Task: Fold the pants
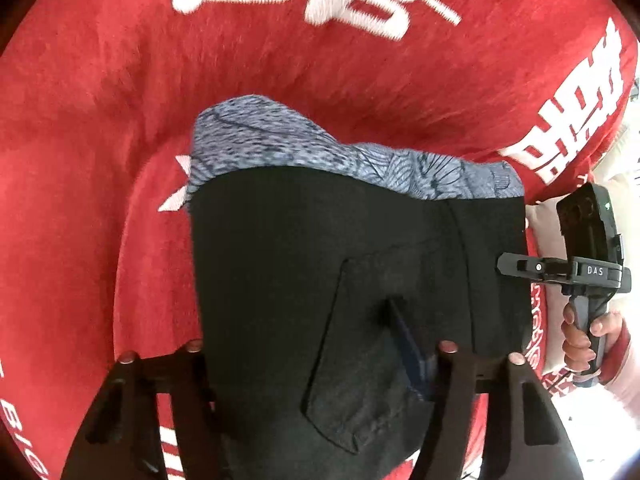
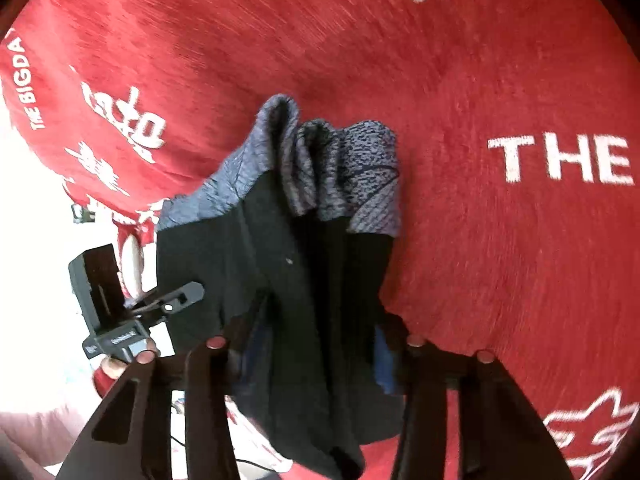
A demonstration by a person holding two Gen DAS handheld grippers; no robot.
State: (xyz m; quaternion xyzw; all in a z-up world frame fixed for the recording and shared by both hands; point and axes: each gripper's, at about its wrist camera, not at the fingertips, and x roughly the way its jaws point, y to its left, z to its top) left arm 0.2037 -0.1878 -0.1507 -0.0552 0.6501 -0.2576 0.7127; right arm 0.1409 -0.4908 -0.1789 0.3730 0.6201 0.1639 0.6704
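Observation:
The pants [image 1: 320, 264] are black with a blue-grey patterned band [image 1: 320, 148] at the far end and a back pocket [image 1: 372, 344] facing me. They hang over a red blanket. My left gripper [image 1: 320, 352] is shut on the pants' near edge. My right gripper [image 1: 516, 268] grips the pants' right edge in the left wrist view. In the right wrist view the pants [image 2: 304, 280] hang bunched between my right gripper's fingers [image 2: 316, 344], and my left gripper [image 2: 192, 294] holds their left edge.
A red fleece blanket [image 1: 120, 120] with white lettering covers the surface and fills both views [image 2: 500, 240]. Its edge [image 1: 592, 160] lies to the right in the left wrist view, with pale bright ground beyond. A hand [image 1: 580, 340] holds the right gripper's handle.

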